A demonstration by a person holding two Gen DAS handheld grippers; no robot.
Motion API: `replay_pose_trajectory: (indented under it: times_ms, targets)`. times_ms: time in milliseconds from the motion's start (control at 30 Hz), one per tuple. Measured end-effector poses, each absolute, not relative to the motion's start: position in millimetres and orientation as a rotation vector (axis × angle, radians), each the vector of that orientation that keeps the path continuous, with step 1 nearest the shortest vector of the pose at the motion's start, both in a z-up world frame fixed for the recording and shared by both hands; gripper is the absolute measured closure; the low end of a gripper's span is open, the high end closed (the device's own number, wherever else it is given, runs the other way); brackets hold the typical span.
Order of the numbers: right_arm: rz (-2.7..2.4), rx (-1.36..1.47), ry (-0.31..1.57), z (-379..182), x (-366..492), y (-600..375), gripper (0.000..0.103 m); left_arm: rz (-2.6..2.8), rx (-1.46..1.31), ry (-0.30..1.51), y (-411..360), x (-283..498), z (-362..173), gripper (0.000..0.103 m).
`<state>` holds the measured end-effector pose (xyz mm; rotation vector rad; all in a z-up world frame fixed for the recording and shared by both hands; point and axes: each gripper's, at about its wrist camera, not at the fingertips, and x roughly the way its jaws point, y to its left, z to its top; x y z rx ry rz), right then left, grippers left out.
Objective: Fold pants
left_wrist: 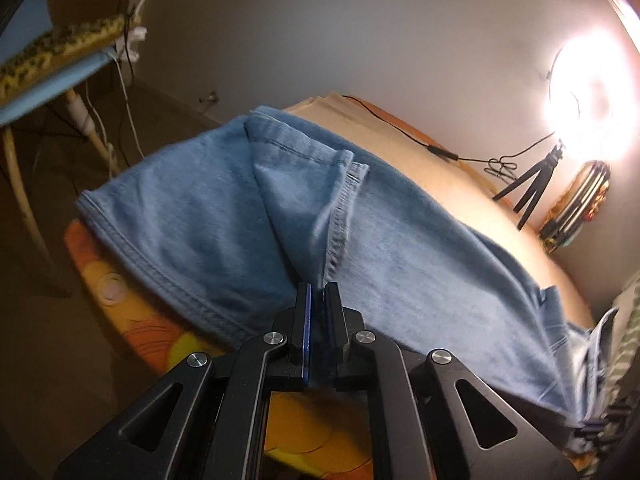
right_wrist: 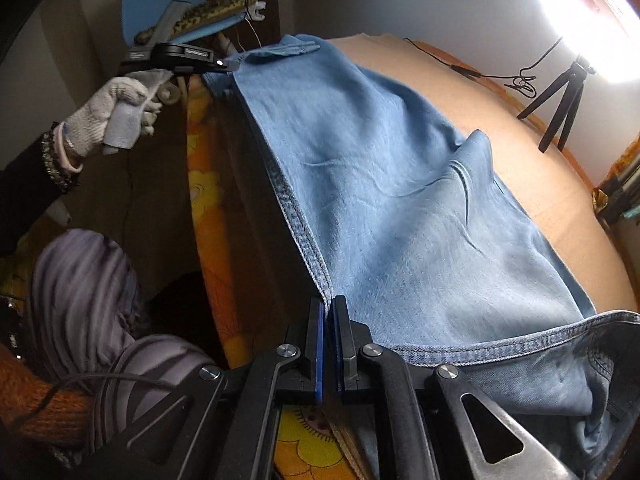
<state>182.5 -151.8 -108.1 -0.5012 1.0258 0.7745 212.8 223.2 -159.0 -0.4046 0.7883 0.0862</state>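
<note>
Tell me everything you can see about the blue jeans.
The jeans are light blue denim, soft and creased, with stitched seams and hems. They lie stretched lengthwise across the tan bed surface, one edge drawn taut. The left gripper pinches a seam at the leg end; the right gripper is shut on the side seam near the waistband.

ring light (left_wrist: 592, 96) lit, on wall side | tripod (left_wrist: 532, 184) black, standing on bed (left_wrist: 460, 184) | cable (left_wrist: 400, 124) black, trailing across bed | sheet (right_wrist: 208, 208) orange, floral, over bed edge | chair (right_wrist: 156, 0) blue, with spotted cloth (right_wrist: 208, 10) draped on it
</note>
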Motion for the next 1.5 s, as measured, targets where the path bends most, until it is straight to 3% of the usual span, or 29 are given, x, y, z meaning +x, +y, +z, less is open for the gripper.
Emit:
replay_pose_trajectory:
  times_ms: [167, 233, 333, 500, 567, 800, 1000, 1100, 1133, 1200, 1500]
  targets:
    - [0.805, -0.464, 1.030, -89, 197, -147, 0.067, 0.121, -0.408, 0.745, 247, 195, -152, 0.092]
    - [0.821, -0.446, 0.987, -72, 209, -141, 0.067, 0.108, -0.379, 0.743, 246, 196, -149, 0.086]
    - [0.840, -0.404, 0.926, -51, 231, -129, 0.064, 0.090, -0.334, 0.735, 240, 201, -145, 0.056]
    - [0.851, -0.333, 0.863, -27, 287, -87, 0.058, 0.046, -0.150, 0.725, 207, 223, -138, 0.050]
    - [0.858, -0.302, 0.852, -21, 309, -65, 0.058, 0.039, -0.059, 0.740, 193, 235, -142, 0.042]
    - [0.891, -0.279, 0.825, -21, 391, 30, 0.058, 0.023, 0.092, 0.810, 182, 259, -170, 0.042]
    - [0.907, -0.264, 0.870, -57, 463, 120, 0.058, 0.075, 0.125, 0.810, 199, 267, -182, 0.039]
    - [0.922, -0.276, 0.916, -86, 489, 160, 0.058, 0.103, 0.106, 0.768, 216, 263, -178, 0.051]
    - [0.933, -0.285, 0.936, -97, 496, 176, 0.058, 0.112, 0.044, 0.757, 228, 261, -176, 0.061]
    - [0.954, -0.287, 0.963, -113, 503, 195, 0.058, 0.141, -0.060, 0.743, 249, 256, -176, 0.067]
    - [1.020, -0.309, 1.010, -147, 520, 247, 0.058, 0.182, -0.270, 0.706, 292, 253, -183, 0.065]
